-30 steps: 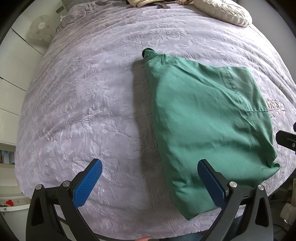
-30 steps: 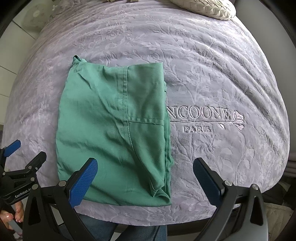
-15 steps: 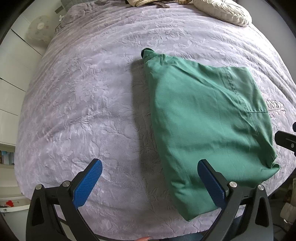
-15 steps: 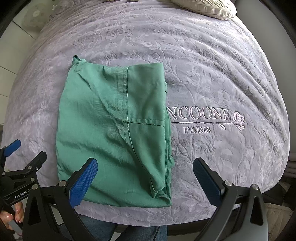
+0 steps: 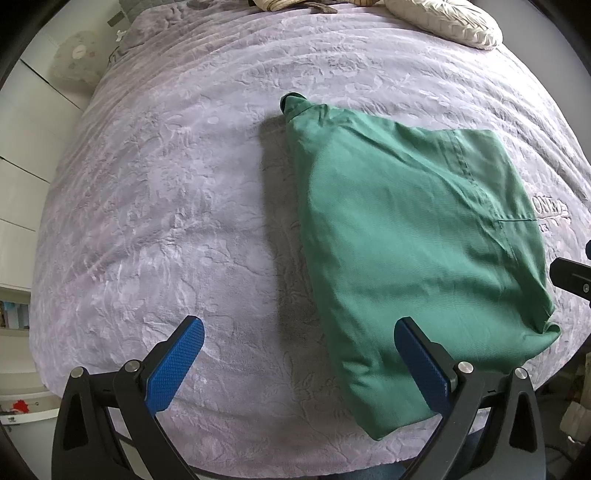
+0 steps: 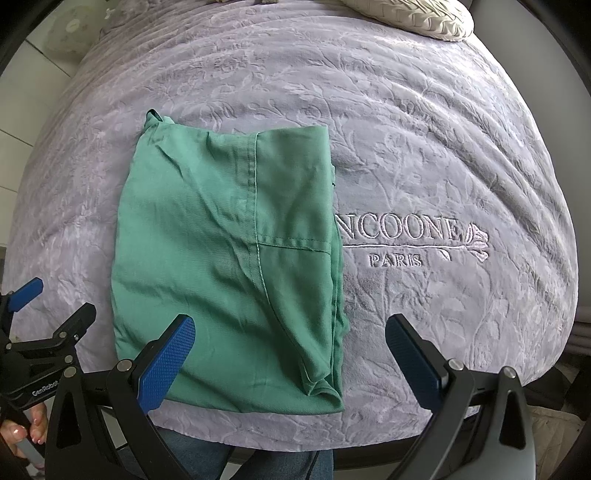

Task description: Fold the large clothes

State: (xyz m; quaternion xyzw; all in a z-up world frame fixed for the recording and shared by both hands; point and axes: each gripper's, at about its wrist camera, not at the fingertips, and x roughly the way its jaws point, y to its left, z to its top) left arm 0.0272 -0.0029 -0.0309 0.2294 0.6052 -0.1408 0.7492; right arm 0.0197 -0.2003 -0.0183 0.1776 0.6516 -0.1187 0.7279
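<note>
A green garment (image 5: 410,251) lies folded into a flat rectangle on the purple bedspread (image 5: 177,206). In the right wrist view the garment (image 6: 225,254) sits left of centre, beside the embroidered logo (image 6: 410,240). My left gripper (image 5: 299,363) is open and empty, held above the near edge of the bed with its right finger over the garment's near left corner. My right gripper (image 6: 290,360) is open and empty above the garment's near edge. The left gripper (image 6: 26,325) also shows at the left edge of the right wrist view.
A cream pillow (image 5: 447,18) lies at the head of the bed, also seen in the right wrist view (image 6: 413,14). White cabinets (image 5: 22,177) stand to the left of the bed. The bed's near edge runs just below both grippers.
Almost nothing has changed. Both grippers stay open and hover in place; the garment lies still.
</note>
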